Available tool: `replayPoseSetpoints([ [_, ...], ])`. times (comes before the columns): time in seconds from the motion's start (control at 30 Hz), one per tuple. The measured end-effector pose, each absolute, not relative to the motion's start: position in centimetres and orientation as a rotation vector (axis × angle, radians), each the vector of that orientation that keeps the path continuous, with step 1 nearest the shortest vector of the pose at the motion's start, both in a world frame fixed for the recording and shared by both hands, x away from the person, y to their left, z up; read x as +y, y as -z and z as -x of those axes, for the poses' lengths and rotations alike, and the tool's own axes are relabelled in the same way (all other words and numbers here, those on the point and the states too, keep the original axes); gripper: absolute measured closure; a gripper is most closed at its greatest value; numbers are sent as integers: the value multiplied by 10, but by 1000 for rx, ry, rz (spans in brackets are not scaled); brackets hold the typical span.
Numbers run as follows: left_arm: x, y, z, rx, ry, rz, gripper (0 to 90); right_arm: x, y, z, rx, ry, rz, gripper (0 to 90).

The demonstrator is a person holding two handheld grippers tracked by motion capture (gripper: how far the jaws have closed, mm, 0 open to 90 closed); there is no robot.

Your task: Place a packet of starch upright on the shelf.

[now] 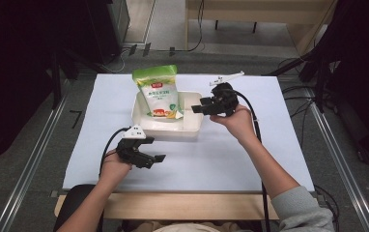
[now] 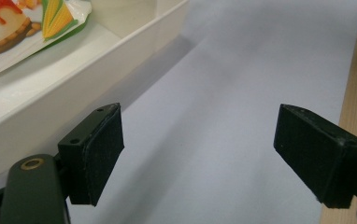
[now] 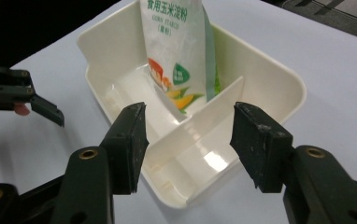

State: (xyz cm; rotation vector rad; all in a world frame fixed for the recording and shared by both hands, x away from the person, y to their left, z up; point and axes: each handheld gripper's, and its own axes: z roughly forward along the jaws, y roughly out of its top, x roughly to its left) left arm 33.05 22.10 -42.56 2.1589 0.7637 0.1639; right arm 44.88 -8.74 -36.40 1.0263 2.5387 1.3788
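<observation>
A green and white pouch (image 1: 159, 94) printed with corn stands leaning in the larger left compartment of a white divided tray (image 1: 173, 130) at the table's middle. My right gripper (image 1: 195, 107) hovers open over the tray's right end. In the right gripper view its jaws (image 3: 188, 135) straddle the air above the divider (image 3: 200, 119), with the pouch (image 3: 179, 51) beyond. My left gripper (image 1: 159, 158) is open and holds nothing, low over the white table just in front of the tray. In the left gripper view the tray wall (image 2: 74, 79) and pouch corner (image 2: 22, 23) lie at left.
The white sheet (image 1: 250, 159) covers the table, with a wooden edge (image 1: 182, 205) along the front. The tray's small right compartment (image 3: 190, 163) holds nothing. Cables (image 1: 257, 130) trail from both grippers. Metal rails (image 1: 33, 159) run along the floor on both sides.
</observation>
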Motion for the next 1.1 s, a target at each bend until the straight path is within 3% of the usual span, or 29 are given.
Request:
replayPoseSetpoints([
  [1.1,222,425,-331,770,-164,-2163,167,-154,408,-377,2520,-1330,-1097,456],
])
